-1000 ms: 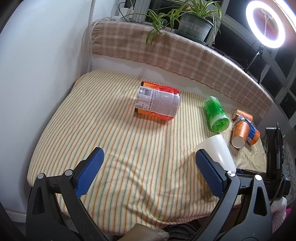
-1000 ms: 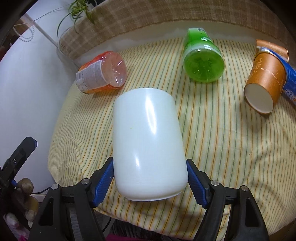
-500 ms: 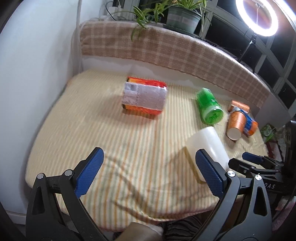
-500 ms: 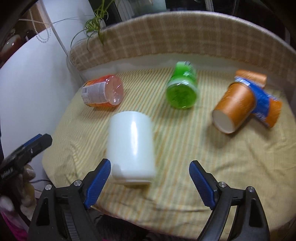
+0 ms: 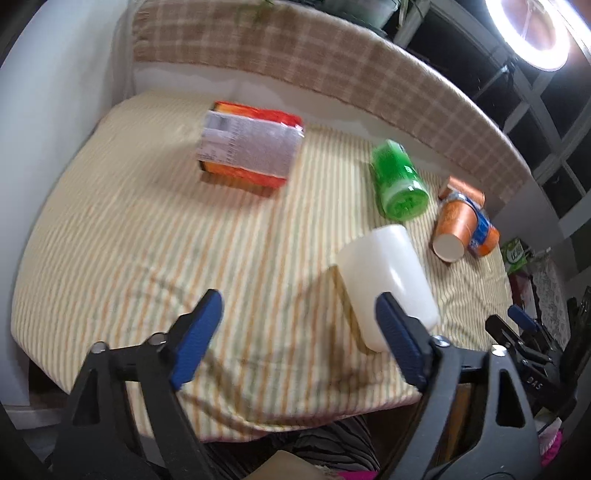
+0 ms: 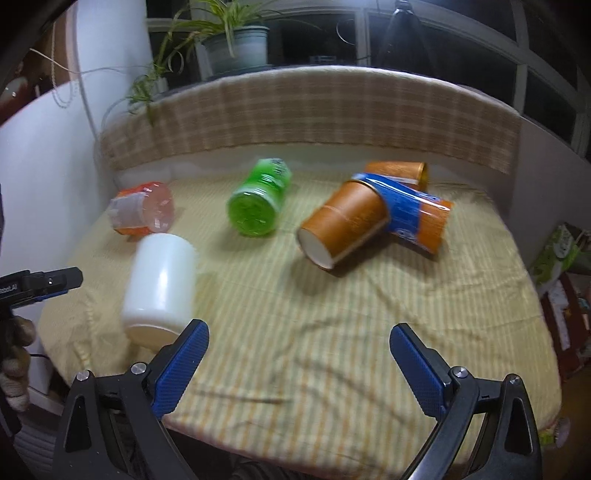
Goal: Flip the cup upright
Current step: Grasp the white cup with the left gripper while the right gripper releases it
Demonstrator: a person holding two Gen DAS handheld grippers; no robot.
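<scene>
My right gripper [image 6: 295, 358] and left gripper [image 5: 299, 332] gape, holding nothing. The white cup [image 6: 160, 284] lies sideways left of my right fingers on the striped cloth [image 6: 332, 332]; beyond, orange paper cups [image 6: 343, 225] lie toppled.

1. Your left wrist view is bright; the glowing white ring light [image 5: 532, 31] blows out at the top right corner.
2. Your right wrist view is dimmer and warmer, with dark windows behind.
3. Both views are softened by motion blur, which smears the yellow striped cloth [image 5: 147, 236].
4. Glare streaks the glossy white plastic cup [image 6: 160, 284].
5. Fisheye distortion bends the edges, and the corners fall to black.
</scene>
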